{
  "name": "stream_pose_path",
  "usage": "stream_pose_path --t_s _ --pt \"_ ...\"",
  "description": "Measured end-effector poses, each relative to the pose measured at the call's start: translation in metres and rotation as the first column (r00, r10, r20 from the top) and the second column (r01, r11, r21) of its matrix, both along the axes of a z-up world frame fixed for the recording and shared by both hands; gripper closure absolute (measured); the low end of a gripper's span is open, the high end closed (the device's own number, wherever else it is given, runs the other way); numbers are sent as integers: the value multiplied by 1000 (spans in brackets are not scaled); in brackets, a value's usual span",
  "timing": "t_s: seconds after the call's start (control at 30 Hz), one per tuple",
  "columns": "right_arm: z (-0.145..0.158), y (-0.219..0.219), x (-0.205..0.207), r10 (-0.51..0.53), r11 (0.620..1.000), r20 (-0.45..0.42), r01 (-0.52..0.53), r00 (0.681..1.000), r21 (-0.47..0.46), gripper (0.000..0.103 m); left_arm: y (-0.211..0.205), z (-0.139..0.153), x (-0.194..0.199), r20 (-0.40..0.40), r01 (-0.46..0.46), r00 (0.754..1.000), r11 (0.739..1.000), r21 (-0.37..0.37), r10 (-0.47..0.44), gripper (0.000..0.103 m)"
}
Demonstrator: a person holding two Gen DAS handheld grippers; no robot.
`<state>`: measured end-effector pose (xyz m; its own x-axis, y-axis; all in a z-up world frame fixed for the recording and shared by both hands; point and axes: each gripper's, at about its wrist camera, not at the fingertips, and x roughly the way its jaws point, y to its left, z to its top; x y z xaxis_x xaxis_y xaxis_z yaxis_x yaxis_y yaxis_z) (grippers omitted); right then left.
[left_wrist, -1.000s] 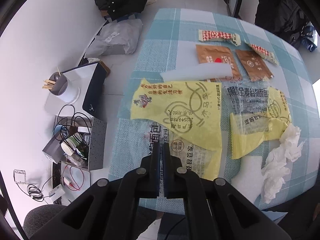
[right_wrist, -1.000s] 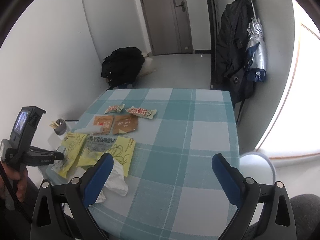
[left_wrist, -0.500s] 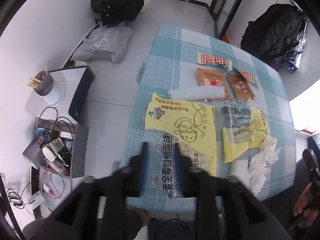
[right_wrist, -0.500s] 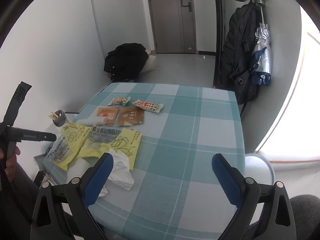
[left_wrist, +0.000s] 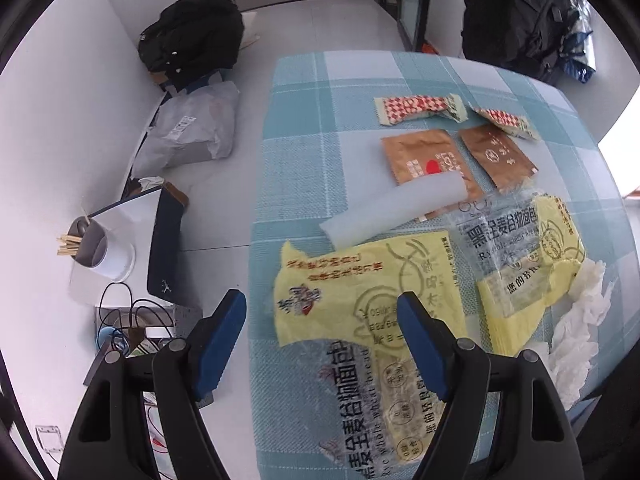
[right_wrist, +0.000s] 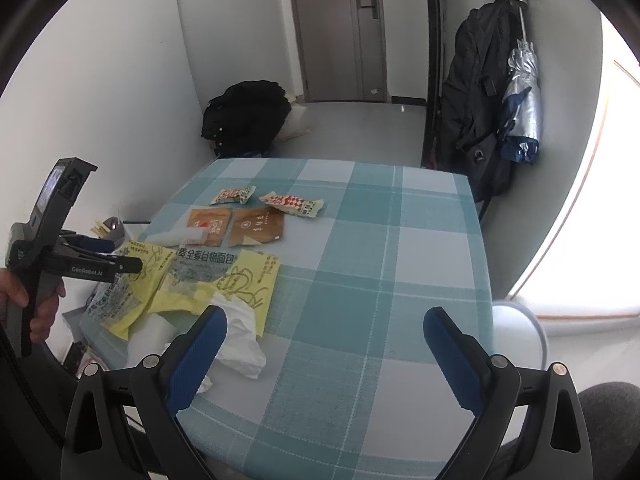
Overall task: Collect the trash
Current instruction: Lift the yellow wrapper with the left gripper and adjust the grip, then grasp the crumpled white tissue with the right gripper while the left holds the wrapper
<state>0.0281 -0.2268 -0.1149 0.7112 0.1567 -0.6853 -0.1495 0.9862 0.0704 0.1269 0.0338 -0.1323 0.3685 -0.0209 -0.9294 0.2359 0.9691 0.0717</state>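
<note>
Trash lies on the left part of a teal checked table [right_wrist: 360,280]. A yellow bread bag [left_wrist: 360,292] lies nearest my left gripper [left_wrist: 322,312], which is open and empty just above its near end. A second yellow bag [left_wrist: 528,264], crumpled white tissue [left_wrist: 576,328], a white tube-like wrapper [left_wrist: 396,210], two brown sachets [left_wrist: 432,156] and two red-checked snack wrappers [left_wrist: 420,106] lie beyond. My right gripper [right_wrist: 326,332] is open and empty above the table's near side, with the tissue [right_wrist: 240,340] by its left finger. The left gripper also shows in the right wrist view [right_wrist: 104,256].
A black backpack [right_wrist: 248,116] lies on the floor beyond the table. A grey parcel [left_wrist: 192,128], a cup with sticks [left_wrist: 92,248], a dark box and cables sit left of the table. A round white bin [right_wrist: 516,340] stands at the table's right. A backpack and umbrella [right_wrist: 520,96] hang at the back right.
My left gripper went from shut to wide open and rose slightly above the yellow bag. The right gripper stayed open and shifted a little closer to the table.
</note>
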Motion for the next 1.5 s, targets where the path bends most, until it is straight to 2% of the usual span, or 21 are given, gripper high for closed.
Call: stream_pose_path --t_s 0.13,0.2,0.27,0.3,0.37,0.47,0.7,0.77,0.87,0.97,1.07,1.23,1.4,1.5 --pt "0 -3 2 -7 1000 -1 7 1000 16 3 -8 -5 -2 3 36 999 998 46 -36 28" --pt "1 -4 1 -6 1000 1 6 1000 25 3 -9 -5 -3 13 41 999 998 46 -42 31" --pt "1 -5 2 -5 999 3 5 1000 33 3 -10 -5 -3 17 46 999 998 40 -47 51" --pt "1 -6 2 -5 999 3 5 1000 39 3 -12 -3 -5 34 48 998 997 60 -50 59" --pt "2 -7 2 -6 999 3 6 1000 49 3 -18 -2 -7 49 51 997 992 113 -57 84" --pt "2 -9 2 -6 998 1 6 1000 66 3 -17 -1 -6 22 33 999 997 73 -35 95" --pt "5 -10 1 0 997 15 -1 1000 73 3 -7 11 -11 12 -16 1000 1000 25 15 100" --pt "5 -10 0 3 997 19 -5 1000 79 3 -7 14 -12 20 -27 999 999 24 27 101" --pt "5 -10 -1 6 996 14 -7 1000 92 3 3 28 -18 50 -63 997 998 -16 64 101" --pt "8 -12 -2 21 987 13 -23 1000 160 3 10 40 -22 84 -93 992 994 -56 97 101" --pt "12 -11 1 29 982 1 -28 1000 186 3 19 47 -28 100 -127 986 987 -93 137 101" --pt "15 -5 4 57 969 -58 -41 997 242 3 34 53 -33 151 -162 971 976 -147 184 101" --pt "12 25 -3 139 961 -105 -108 985 255 13 49 59 -35 177 -181 959 958 -222 222 101" --pt "9 49 -7 171 970 -117 -146 978 195 18 54 62 -38 190 -173 956 952 -253 224 101"
